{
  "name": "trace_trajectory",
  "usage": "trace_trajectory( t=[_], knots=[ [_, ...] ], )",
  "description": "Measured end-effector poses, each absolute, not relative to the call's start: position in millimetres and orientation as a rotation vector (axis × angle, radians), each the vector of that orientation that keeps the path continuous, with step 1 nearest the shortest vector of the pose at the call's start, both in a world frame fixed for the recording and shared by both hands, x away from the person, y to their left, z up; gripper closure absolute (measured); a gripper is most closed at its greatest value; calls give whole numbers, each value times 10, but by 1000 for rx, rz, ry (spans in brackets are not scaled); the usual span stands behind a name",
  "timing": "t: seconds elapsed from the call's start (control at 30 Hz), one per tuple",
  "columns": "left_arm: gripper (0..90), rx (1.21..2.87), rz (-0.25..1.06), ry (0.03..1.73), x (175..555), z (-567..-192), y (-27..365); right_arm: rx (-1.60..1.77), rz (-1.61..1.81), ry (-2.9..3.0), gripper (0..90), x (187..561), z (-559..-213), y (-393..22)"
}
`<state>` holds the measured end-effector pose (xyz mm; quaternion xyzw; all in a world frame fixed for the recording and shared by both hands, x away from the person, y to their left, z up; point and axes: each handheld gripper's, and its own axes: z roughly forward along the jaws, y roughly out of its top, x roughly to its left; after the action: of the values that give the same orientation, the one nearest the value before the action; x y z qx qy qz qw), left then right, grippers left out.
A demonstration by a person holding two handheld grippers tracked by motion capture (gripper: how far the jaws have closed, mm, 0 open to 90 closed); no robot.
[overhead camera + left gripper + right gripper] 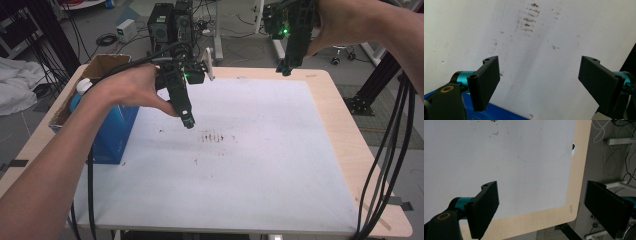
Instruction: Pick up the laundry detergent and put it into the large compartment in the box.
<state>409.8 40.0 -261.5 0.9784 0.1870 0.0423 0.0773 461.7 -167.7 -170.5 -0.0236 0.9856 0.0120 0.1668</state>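
Note:
My left gripper [188, 121] hangs over the left-middle of a white sheet [240, 170], tips pointing down, close to a patch of brown smudges [212, 136]. In the left gripper view the left gripper [540, 62] is open with nothing between its pads, and the smudges [529, 17] lie ahead of it. My right gripper [286, 70] is held high over the table's far right edge. In the right gripper view the right gripper [540, 186] is also open and empty, above the sheet's corner and the wooden table rim [574, 182].
An open blue cardboard box [112, 135] stands at the table's left edge, just beside the left hand, with a white-capped blue bottle [82, 87] in it. Computer towers [167, 22] stand on the floor behind the table. Black cables [390, 150] hang at the right.

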Motion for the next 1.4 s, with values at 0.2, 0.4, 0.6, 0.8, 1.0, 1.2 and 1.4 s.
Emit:
trace_trajectory(
  t=[0.2, 0.4, 0.6, 0.8, 1.0, 1.2, 1.4],
  knots=[
    [177, 2931, 123, 555, 4108, -2642, 371, -67, 46, 2804, 118, 4599, -1696, -1705],
    [177, 2942, 122, 557, 4111, -2650, 394, -57, 52, 2800, 118, 4594, -1679, -1718],
    [177, 2938, 117, 555, 4115, -2643, 409, -64, 43, 2800, 118, 4592, -1695, -1687],
    [177, 2938, 121, 559, 4124, -2651, 407, -61, 40, 2798, 118, 4586, -1696, -1684],
    [177, 2936, 109, 552, 4115, -2641, 396, -66, 41, 2800, 118, 4582, -1695, -1696],
    [177, 2936, 107, 550, 4107, -2637, 402, -65, 48, 2797, 118, 4576, -1687, -1701],
    [177, 2935, 99, 553, 4113, -2620, 426, -57, 42, 2799, 118, 4571, -1683, -1705]
  ],
)
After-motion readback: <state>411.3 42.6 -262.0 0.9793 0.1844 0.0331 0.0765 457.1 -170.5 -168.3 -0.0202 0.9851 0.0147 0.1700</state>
